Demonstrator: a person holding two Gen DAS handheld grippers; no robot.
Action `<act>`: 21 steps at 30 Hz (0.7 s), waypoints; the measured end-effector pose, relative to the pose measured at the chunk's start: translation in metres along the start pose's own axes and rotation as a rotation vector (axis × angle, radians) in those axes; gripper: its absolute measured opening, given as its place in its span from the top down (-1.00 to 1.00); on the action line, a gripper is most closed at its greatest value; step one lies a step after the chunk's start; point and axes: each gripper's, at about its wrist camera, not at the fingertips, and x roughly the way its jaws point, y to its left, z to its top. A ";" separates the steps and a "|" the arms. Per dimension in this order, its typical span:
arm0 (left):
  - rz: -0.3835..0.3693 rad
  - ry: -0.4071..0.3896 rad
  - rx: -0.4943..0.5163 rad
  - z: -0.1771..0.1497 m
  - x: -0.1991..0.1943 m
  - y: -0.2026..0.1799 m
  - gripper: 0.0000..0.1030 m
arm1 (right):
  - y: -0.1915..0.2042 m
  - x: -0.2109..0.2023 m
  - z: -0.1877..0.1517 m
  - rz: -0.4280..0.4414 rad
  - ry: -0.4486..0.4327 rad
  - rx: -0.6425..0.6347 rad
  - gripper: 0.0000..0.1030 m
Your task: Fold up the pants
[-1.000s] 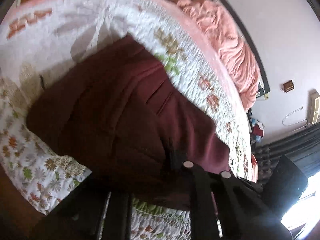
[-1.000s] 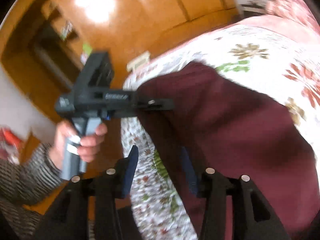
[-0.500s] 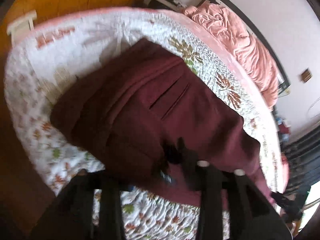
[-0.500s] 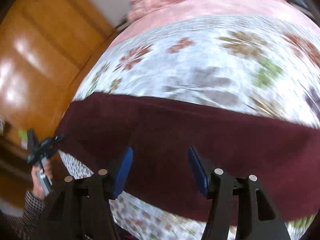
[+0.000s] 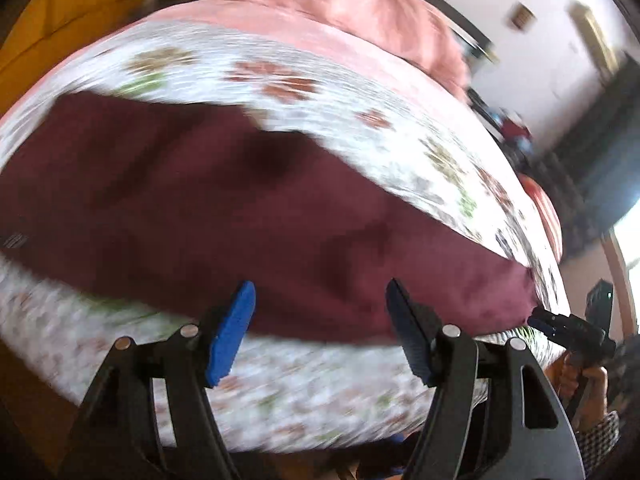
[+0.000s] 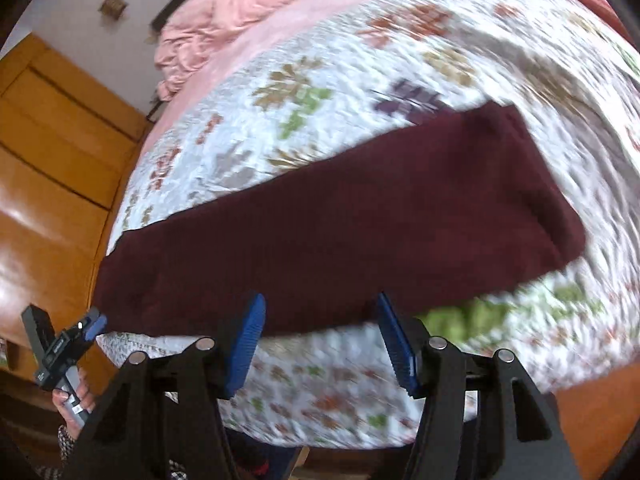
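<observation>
Fingers point(image 5: 230, 332) of both grippers spread wide, grasping nothing, hovering at the near bed edge. Maroon pants point(image 6: 340, 216) lying as a long band across the floral quilt point(image 6: 320, 80). Best to pinch both ends evenly, then fold square

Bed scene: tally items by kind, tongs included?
Maroon pants: 1
Floral quilt: 1
Pink blanket: 1
Tongs, both open: 2 (left tongs, right tongs)
Total: 5
</observation>
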 end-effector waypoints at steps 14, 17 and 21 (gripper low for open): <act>0.075 0.103 0.043 0.010 0.078 -0.046 -0.24 | -0.101 -0.011 0.000 0.207 -0.080 0.317 -0.18; 0.052 0.113 0.080 0.010 0.090 -0.078 -0.29 | -0.109 -0.004 0.006 0.232 -0.090 0.351 -0.18; 0.024 0.156 0.157 0.002 0.113 -0.118 -0.41 | -0.118 0.006 0.016 0.277 -0.146 0.393 -0.18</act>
